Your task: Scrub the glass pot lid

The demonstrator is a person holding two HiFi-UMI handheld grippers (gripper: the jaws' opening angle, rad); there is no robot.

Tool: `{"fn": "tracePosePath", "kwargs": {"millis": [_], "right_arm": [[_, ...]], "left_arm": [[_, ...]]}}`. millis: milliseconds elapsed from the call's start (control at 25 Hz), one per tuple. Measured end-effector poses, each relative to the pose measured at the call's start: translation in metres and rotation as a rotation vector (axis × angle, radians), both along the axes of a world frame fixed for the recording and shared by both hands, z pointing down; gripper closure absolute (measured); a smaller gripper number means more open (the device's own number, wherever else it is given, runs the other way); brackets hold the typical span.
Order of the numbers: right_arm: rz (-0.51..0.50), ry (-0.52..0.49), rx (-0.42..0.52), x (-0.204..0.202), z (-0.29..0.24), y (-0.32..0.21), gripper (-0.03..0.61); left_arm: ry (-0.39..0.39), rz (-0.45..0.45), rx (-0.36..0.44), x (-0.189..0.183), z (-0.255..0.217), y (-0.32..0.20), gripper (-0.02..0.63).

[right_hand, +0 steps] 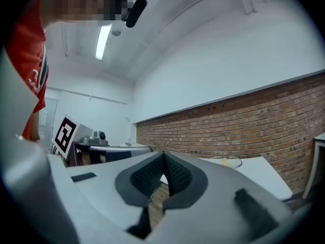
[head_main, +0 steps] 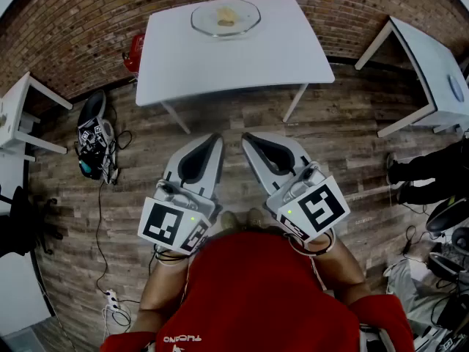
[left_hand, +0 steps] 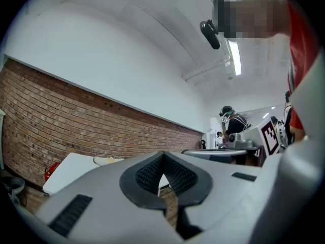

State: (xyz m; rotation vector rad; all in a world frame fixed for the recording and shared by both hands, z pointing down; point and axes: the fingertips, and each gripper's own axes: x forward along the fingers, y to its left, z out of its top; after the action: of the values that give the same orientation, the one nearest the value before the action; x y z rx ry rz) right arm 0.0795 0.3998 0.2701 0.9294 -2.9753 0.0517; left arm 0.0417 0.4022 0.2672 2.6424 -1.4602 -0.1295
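Observation:
A glass pot lid (head_main: 226, 17) lies at the far edge of a white table (head_main: 234, 61), with a yellowish sponge (head_main: 227, 16) on it. The same lid (right_hand: 224, 161) shows small in the right gripper view. Both grippers hang over the wooden floor, well short of the table and close to the person's red shirt. My left gripper (head_main: 215, 137) is shut with nothing in it. My right gripper (head_main: 247, 136) is shut and empty too. In each gripper view the jaws meet: left gripper (left_hand: 163, 157), right gripper (right_hand: 163, 157).
A second white table (head_main: 432, 72) stands at the right and another (head_main: 15, 116) at the left edge. A black and white device (head_main: 94, 134) with cables lies on the floor at the left. A red object (head_main: 133, 52) sits by the brick wall. A person's legs (head_main: 429, 171) stand at the right.

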Motion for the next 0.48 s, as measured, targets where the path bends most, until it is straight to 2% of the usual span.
{"fn": "tracePosePath", "kwargs": {"millis": [480], "right_arm": [[-0.008,-0.001,-0.003,0.013,0.003,-0.010,0.549]], "left_arm": [[0.002,-0.014,-0.003,0.013,0.002,-0.010,0.597]]}}
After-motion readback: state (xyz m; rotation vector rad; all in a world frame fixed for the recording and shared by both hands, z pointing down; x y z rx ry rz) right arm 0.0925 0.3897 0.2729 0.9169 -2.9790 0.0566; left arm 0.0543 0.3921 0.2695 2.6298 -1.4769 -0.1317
